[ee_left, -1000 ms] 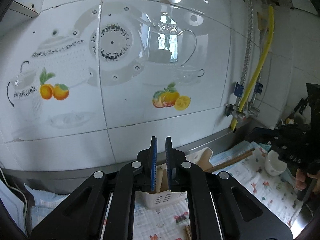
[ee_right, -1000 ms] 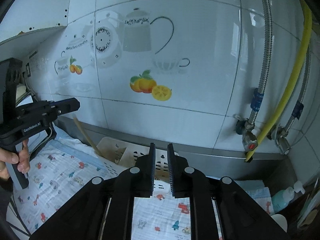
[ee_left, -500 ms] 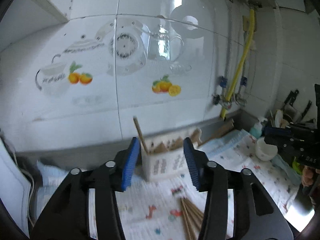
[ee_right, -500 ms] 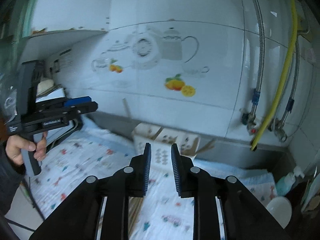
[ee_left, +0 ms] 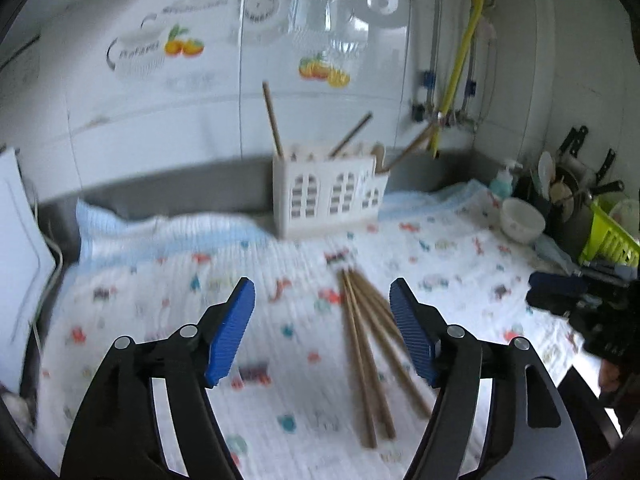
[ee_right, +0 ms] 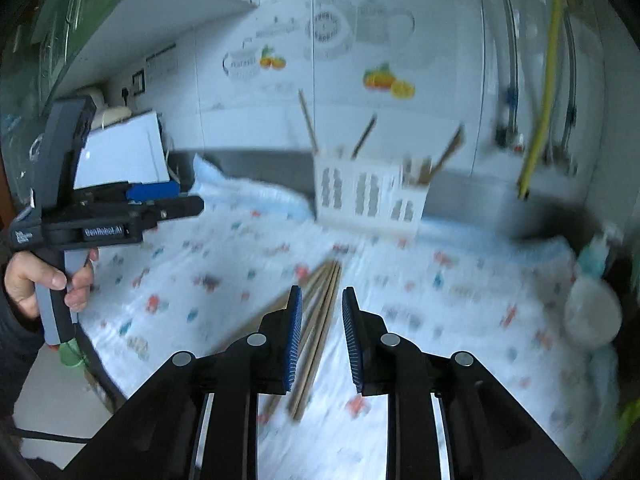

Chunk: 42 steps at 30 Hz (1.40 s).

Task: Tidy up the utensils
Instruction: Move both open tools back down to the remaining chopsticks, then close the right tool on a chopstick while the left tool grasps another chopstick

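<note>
Several wooden chopsticks [ee_left: 366, 344] lie loose on the patterned cloth, also in the right wrist view [ee_right: 320, 316]. A white slotted utensil holder [ee_left: 328, 196] stands by the back wall with a few chopsticks upright in it; it also shows in the right wrist view [ee_right: 368, 196]. My left gripper [ee_left: 322, 292] is wide open and empty above the cloth, just left of the loose chopsticks. My right gripper [ee_right: 320, 304] is partly open and empty, above the near ends of the chopsticks. Both views are blurred by motion.
A white bowl [ee_left: 522, 220] and a soap bottle [ee_left: 502, 182] sit at the right, with a green rack [ee_left: 608, 236] and dark pans beyond. A white box [ee_right: 124, 156] stands at the left. A yellow hose [ee_left: 460, 64] and pipes run down the tiled wall.
Both grippers have pulled back from the wall and tilted down to the cloth. The left gripper has opened wide from shut. The right gripper has opened somewhat.
</note>
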{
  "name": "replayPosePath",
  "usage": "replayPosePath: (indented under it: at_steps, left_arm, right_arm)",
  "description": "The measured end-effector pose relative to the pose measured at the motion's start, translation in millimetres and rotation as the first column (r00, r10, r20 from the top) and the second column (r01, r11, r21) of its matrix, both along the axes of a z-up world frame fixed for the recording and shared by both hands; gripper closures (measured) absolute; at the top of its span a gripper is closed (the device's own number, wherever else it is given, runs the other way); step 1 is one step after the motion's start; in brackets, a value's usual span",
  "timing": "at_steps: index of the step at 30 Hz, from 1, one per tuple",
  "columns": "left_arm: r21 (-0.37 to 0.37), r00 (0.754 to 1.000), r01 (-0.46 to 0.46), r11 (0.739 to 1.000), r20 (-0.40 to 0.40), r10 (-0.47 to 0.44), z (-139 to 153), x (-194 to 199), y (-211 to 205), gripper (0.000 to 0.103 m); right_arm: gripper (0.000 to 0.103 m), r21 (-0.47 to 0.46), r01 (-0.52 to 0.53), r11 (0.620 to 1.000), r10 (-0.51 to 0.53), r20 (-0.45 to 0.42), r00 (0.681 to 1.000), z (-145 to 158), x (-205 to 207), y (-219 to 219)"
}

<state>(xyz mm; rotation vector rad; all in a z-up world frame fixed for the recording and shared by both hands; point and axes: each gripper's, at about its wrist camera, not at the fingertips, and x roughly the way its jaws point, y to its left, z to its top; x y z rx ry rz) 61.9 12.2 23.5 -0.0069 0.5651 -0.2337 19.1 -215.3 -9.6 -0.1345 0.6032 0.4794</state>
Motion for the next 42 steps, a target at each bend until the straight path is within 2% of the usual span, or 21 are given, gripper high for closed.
replayPosePath:
  at_steps: [5, 7, 12, 22, 30, 42]
  left_arm:
    - [0.006, 0.999, -0.021, 1.0, -0.046, 0.021, -31.7, -15.3, -0.5, 0.029]
    - [0.011, 0.997, -0.036, 0.999, -0.069, 0.036, -42.2, -17.3, 0.3, 0.029]
    - [0.018, 0.993, -0.051, 0.999, -0.103, 0.052, -59.5, -21.9, 2.0, 0.027]
    - [0.0, 0.984, -0.082, 0.997, -0.158, 0.081, -80.9, -19.9, 8.5, 0.025]
    - [0.0, 0.98, -0.09, 0.996, -0.176, 0.089, -88.3, -18.7, 10.1, 0.025]
    - [-0.002, 0.978, -0.058, 0.998, -0.2, 0.056, -98.9, -21.1, 1.6, 0.025]
  right_arm:
    - [0.084, 0.006, 0.023, 1.0, -0.022, -0.093, 0.995, -43.3, -8.1, 3.5]
    - [0.086, -0.019, 0.038, 0.999, -0.04, -0.115, 0.993, -60.1, -8.2, 6.4]
    - [0.09, -0.024, 0.057, 0.998, -0.06, -0.166, 0.984, -83.4, 1.0, 8.0]
    - [0.093, -0.029, 0.059, 0.998, -0.064, -0.204, 0.977, -95.2, 15.2, 13.3]
    - [0.095, -0.049, 0.062, 0.997, -0.071, -0.202, 0.977, -99.8, 14.5, 17.9]
    - [0.095, -0.063, 0.069, 0.996, -0.081, -0.199, 0.977, -101.3, 15.3, 21.8]
